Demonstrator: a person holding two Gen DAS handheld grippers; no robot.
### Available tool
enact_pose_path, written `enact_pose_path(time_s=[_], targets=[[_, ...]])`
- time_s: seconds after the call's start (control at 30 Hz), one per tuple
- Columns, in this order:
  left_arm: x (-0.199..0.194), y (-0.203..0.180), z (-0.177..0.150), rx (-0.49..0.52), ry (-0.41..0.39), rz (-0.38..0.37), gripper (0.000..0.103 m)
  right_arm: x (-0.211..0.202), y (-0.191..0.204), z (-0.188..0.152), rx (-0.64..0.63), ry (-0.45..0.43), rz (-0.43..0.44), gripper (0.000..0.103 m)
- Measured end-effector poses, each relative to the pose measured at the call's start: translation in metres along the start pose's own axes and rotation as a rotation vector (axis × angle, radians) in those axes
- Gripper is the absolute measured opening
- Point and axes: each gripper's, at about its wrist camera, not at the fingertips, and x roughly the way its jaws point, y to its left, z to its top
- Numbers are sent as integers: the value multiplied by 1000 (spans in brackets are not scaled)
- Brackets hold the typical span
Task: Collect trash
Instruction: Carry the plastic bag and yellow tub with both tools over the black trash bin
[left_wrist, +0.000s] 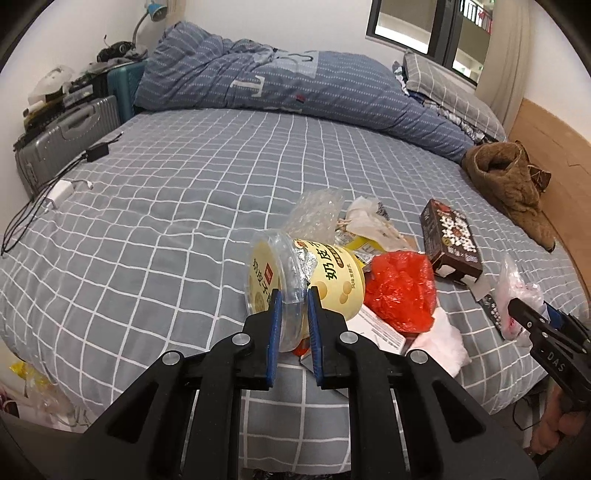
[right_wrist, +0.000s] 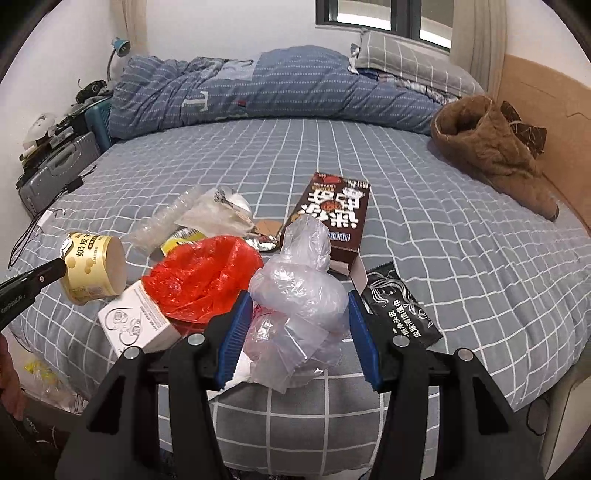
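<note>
My left gripper (left_wrist: 292, 295) is shut on the clear lid rim of a yellow yogurt cup (left_wrist: 325, 280), which lies on its side a little above the grey checked bed (left_wrist: 177, 206). The cup also shows in the right wrist view (right_wrist: 94, 267). My right gripper (right_wrist: 300, 306) is wide open around a crumpled clear plastic bag (right_wrist: 295, 295); its pads sit beside the bag without squeezing it. A red plastic bag (right_wrist: 199, 277), a white carton (right_wrist: 135, 325), a brown box (right_wrist: 332, 218) and a black sachet (right_wrist: 400, 314) lie in the trash pile.
A folded blue duvet (left_wrist: 280, 81) and pillows lie at the back. A brown fleece garment (right_wrist: 491, 147) lies at the right by the wooden headboard. Chargers and cables (left_wrist: 62, 184) lie on the left of the bed, with suitcases (left_wrist: 62, 136) beyond.
</note>
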Motion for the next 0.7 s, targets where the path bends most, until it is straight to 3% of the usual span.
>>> enact_pose_path(time_s=[0.37, 0.7], targets=[[-35, -11, -13, 15, -22, -34, 13, -37, 12, -5, -27, -51, 24, 50], [-67, -22, -26, 10, -16, -74, 13, -68, 16, -19, -21, -47, 29, 50]])
